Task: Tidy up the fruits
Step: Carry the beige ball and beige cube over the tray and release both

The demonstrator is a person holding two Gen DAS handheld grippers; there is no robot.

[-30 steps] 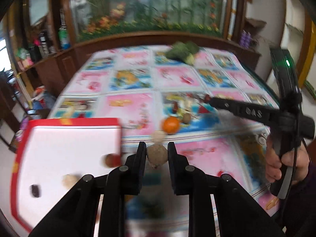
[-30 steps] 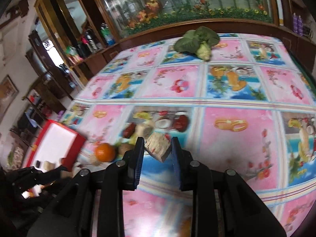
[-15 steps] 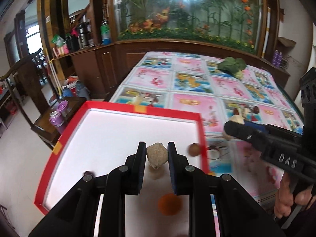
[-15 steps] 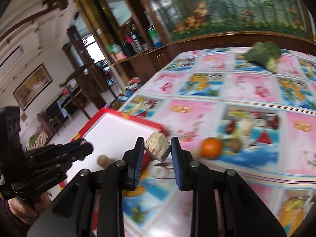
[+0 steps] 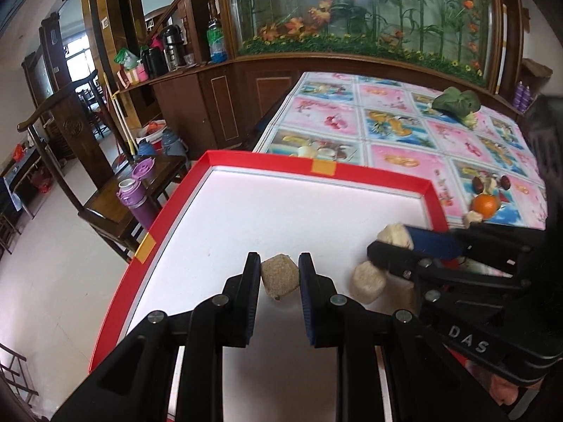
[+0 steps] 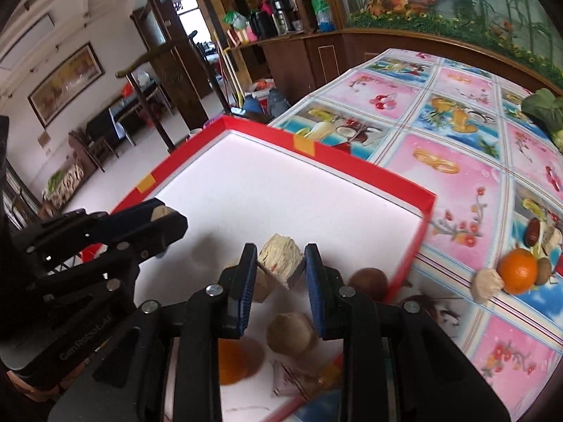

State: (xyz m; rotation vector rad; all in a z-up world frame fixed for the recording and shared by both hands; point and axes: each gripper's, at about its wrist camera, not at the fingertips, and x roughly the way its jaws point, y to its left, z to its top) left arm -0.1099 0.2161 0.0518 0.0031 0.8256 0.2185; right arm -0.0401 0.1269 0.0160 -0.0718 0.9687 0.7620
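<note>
Left gripper (image 5: pixel 279 277): I clamp a tan lump (image 5: pixel 279 279), ready to drop.
Right gripper (image 6: pixel 280 270): pinches a pale chunk (image 6: pixel 280 261).
Red tray (image 5: pixel 318 167): collection point beneath both.

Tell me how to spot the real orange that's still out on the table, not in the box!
Find the red-rimmed box with the white floor on the fruit-print tablecloth. Just past its right-hand corner, out on the cloth, sits a small huddle of food. The orange is the round, bright one there, between a pale beige lump and a brown fruit; nothing else in that huddle is orange.
</note>
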